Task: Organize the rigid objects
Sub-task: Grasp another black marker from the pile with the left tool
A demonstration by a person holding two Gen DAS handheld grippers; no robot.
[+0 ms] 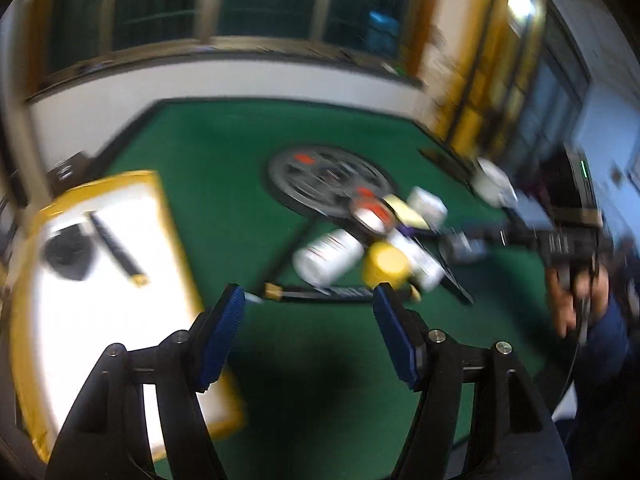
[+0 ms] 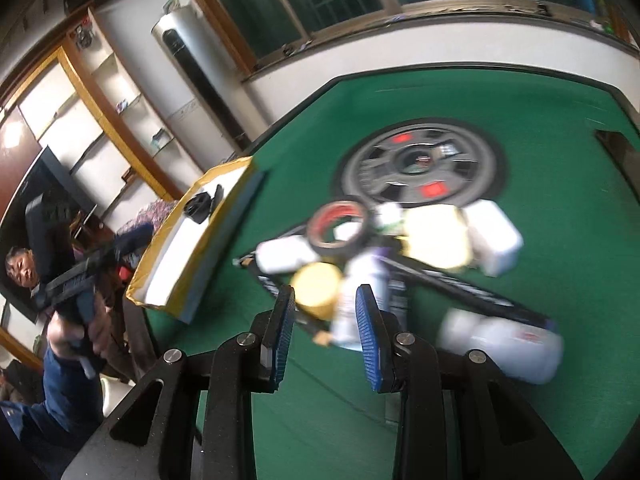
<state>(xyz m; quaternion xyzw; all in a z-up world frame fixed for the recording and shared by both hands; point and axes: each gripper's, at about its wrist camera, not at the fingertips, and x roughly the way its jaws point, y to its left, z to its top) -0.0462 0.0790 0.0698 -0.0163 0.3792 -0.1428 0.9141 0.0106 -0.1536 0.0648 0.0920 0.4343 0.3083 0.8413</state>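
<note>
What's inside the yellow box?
The yellow box holds a dark blocky thing and a black stick. The near end hides behind the left gripper.

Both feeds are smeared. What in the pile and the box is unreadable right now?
- Left wrist view: label on white bottle, motion blur.
- Left wrist view: dark items in yellow-rimmed box, blurred, unidentifiable.
- Right wrist view: white bottle text smeared.
- Right wrist view: box's near interior, hidden by its wall.

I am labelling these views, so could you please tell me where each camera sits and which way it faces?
Left wrist: on the left claw, angled down at the green table, with the yellow-rimmed box at left; the right hand shows at right.
Right wrist: on the right claw, angled down at the item pile; the left hand shows at left.
Shared: table, box, round centre disc, yellow-lidded jar.
</note>
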